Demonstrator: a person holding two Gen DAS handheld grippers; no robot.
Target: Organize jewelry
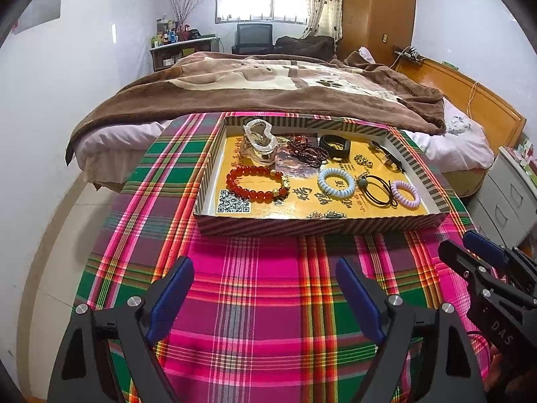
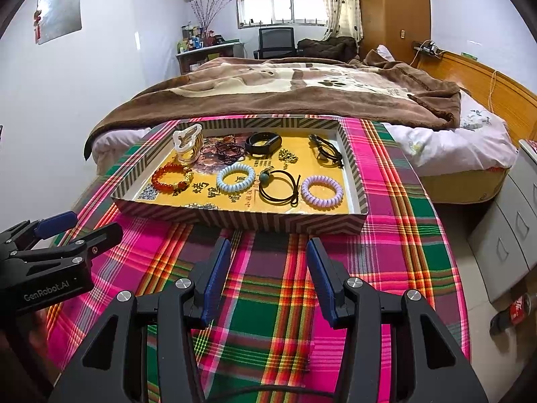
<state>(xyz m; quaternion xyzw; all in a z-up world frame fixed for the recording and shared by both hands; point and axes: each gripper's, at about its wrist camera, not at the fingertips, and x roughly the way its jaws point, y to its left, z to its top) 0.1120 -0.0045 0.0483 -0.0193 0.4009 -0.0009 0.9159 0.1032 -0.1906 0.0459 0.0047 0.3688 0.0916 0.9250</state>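
Observation:
A striped shallow box (image 1: 322, 225) (image 2: 241, 220) with a yellow floor sits on the plaid cloth. It holds a red bead bracelet (image 1: 256, 184) (image 2: 172, 178), a white holder (image 1: 260, 144) (image 2: 188, 143), dark red beads (image 1: 307, 151) (image 2: 230, 149), a black band (image 1: 335, 147) (image 2: 263, 143), a blue spiral tie (image 1: 336, 182) (image 2: 235, 177), a black cord tie (image 1: 377, 188) (image 2: 280, 186) and a purple spiral tie (image 1: 405, 194) (image 2: 321, 190). My left gripper (image 1: 265, 270) (image 2: 80, 223) is open and empty, just short of the box front. My right gripper (image 2: 268, 252) (image 1: 466, 245) is open and empty, also in front of the box.
The plaid cloth (image 1: 255, 302) covers a round table. A bed with a brown blanket (image 1: 268, 90) stands behind the box. Grey drawers (image 2: 510, 228) stand at the right, with a cola bottle (image 2: 511, 312) on the floor.

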